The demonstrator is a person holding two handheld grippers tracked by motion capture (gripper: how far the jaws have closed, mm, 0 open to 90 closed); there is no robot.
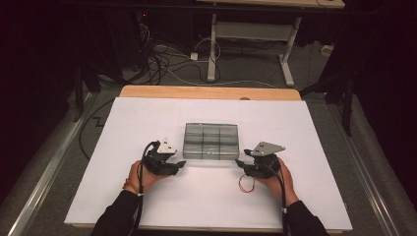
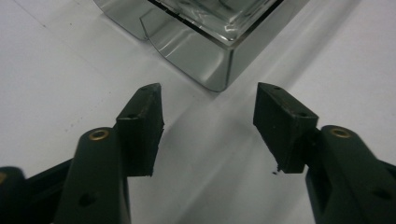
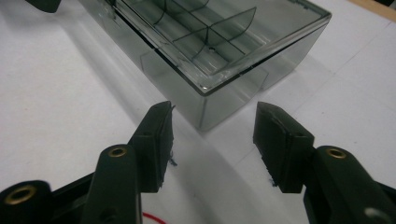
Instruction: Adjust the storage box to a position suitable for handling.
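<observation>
Clear compartment box (image 1: 210,141) is flanked by L gripper (image 1: 178,164) & R gripper (image 1: 241,164), long axis lying btwn them; both held spread, empty, near corners faced

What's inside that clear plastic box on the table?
Through the box's closed clear lid, thin dividers split it into compartments, and those visible look empty. The far compartments are out of sight or blurred by reflections.
</observation>
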